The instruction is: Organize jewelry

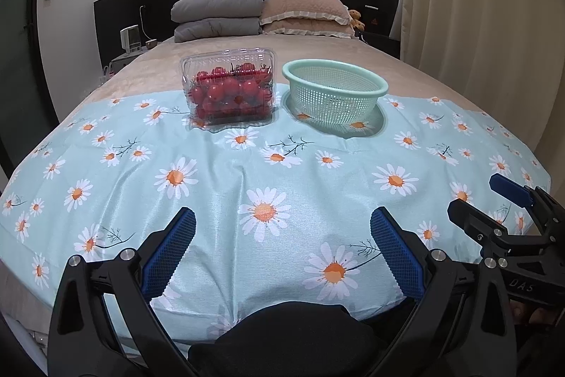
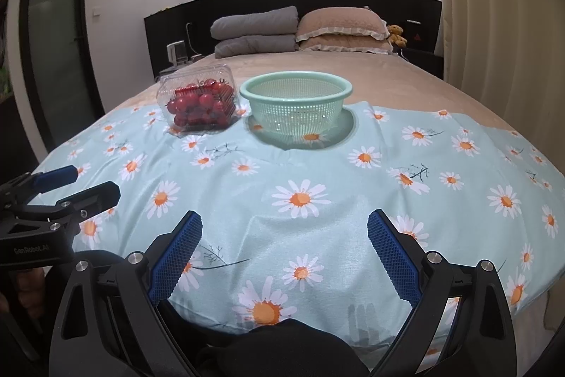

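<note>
While two hand-held grippers hover low over the near edge of a bed, one clear plastic clamshell box (image 1: 229, 86) packed with red cherry tomatoes (image 1: 226, 92) and one round mint-green mesh colander (image 1: 334, 90) stand side by side, just apart, on a pale blue cloth (image 1: 219, 186) printed with white-and-orange daisies. No jewelry shows in either view. The left gripper (image 1: 282, 249) has its two black fingers spread wide, their blue ribbed pads (image 1: 169, 257) holding nothing; the right gripper (image 2: 284, 253) is likewise spread and empty, with blue textured pads (image 2: 393, 257). Beyond the cloth, the beige bedspread (image 1: 353, 55) runs to a dark headboard (image 2: 247, 6), where two folded grey quilts (image 1: 219, 15) and two frilled tan pillows (image 1: 307, 13) are stacked, one small brown teddy bear (image 2: 396, 34) beside them.
</note>
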Tool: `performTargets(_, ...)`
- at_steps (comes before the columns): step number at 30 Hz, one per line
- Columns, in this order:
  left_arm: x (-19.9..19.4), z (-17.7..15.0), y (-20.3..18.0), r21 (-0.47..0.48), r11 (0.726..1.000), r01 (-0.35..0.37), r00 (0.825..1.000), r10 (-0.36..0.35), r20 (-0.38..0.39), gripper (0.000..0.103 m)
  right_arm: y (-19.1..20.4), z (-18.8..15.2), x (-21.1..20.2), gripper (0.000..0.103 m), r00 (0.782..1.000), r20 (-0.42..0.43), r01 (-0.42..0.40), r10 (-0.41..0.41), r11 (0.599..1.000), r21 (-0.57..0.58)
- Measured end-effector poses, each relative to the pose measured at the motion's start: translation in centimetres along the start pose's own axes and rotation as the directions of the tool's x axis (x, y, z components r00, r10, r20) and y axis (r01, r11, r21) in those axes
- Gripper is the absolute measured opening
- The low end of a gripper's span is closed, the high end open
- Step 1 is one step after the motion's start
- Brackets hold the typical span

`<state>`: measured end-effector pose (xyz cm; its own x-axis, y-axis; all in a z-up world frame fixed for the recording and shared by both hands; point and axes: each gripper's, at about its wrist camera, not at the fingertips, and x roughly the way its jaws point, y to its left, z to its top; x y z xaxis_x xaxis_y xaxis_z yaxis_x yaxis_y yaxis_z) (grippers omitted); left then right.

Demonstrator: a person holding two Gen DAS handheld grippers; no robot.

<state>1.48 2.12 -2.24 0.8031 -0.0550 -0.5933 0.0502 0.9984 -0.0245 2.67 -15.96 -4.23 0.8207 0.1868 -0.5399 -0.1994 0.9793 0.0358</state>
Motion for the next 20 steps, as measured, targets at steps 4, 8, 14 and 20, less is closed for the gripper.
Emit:
performTargets(4, 0.05, 0.0, -0.01, 0.0, 1.0, -0.002, 1.0, 0.002, -0.002, 0.097, 0.03, -0.05, 0.02, 0.091, 1.0, -0.001, -0.002, 0.002, 1.0, 0.004)
performTargets(8, 0.09, -0.01, -0.02, 0.0, 1.0, 0.0, 1.0, 0.0, -0.004, 0.097, -0.01, -0.05, 0.01, 0.091, 1.0, -0.003, -0.003, 0.003, 1.0, 0.002)
performTargets(14, 0.26, 0.06, 0.18, -0.016, 0.999, -0.033, 0.999, 0.033, -0.012, 0.097, -0.07, -0.04, 0.01, 0.091, 1.0, -0.003, -0.004, 0.004, 1.0, 0.002)
performTargets(20, 0.18, 0.01, 0.09, -0.011, 0.999, -0.04, 0.999, 0.04, -0.008, 0.097, -0.21, 0.01, -0.05, 0.091, 1.0, -0.002, -0.007, 0.007, 1.0, -0.002)
